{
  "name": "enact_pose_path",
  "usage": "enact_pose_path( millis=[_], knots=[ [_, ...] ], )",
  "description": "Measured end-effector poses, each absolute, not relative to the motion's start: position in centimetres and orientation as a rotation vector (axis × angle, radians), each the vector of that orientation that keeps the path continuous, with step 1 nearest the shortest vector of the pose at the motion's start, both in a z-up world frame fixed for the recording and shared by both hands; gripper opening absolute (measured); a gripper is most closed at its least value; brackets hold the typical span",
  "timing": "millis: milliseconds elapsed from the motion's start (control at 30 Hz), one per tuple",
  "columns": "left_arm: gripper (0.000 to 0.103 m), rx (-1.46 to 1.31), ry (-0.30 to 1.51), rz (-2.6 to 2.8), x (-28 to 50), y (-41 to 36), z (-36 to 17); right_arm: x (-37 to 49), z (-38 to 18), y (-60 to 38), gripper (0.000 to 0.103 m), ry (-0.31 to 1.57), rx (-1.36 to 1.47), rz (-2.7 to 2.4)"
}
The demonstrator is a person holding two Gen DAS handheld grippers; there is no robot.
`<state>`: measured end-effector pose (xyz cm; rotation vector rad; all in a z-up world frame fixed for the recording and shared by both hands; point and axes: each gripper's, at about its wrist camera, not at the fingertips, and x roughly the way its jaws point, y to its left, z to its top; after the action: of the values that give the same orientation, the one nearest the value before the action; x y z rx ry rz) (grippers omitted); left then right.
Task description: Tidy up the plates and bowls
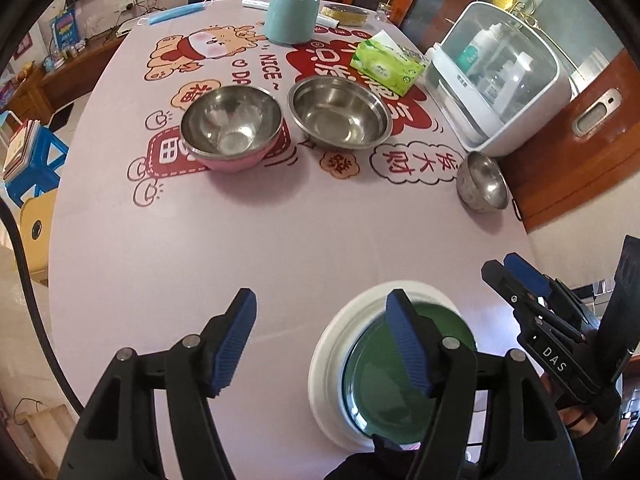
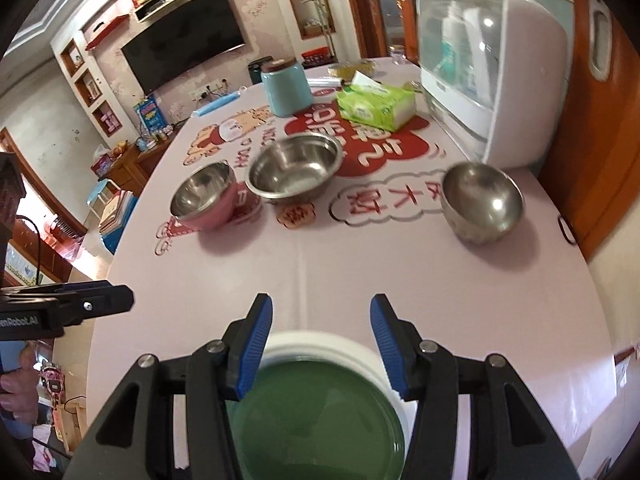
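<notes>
A green plate [image 2: 316, 420] lies stacked on a white plate [image 1: 332, 364] at the table's [image 1: 280, 240] six o'clock edge. The left gripper [image 1: 322, 340] and right gripper [image 2: 322, 346] both hang above it, fingers apart and gripping nothing. Toward twelve o'clock stand a pink bowl [image 1: 230, 130] and steel bowl [image 1: 340, 114] side by side; a small steel bowl [image 1: 482, 182] sits at two o'clock.
</notes>
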<state>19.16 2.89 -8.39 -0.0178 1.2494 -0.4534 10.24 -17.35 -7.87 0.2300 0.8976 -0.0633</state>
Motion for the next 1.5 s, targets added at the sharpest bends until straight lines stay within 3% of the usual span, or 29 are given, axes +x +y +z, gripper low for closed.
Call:
enact_pose_path(
  millis=[833,1500],
  knots=[
    [0.069,-0.211,1.143,-0.221,24.3,-5.2,-6.6,22.9,-6.8,-26.0,0.052,0.844,0.238,0.245],
    [0.069,-0.216,1.025,-0.094,28.9,-7.8,-12.4,29.2,-12.0,-27.0,0.052,0.859,0.291,0.276]
  ],
)
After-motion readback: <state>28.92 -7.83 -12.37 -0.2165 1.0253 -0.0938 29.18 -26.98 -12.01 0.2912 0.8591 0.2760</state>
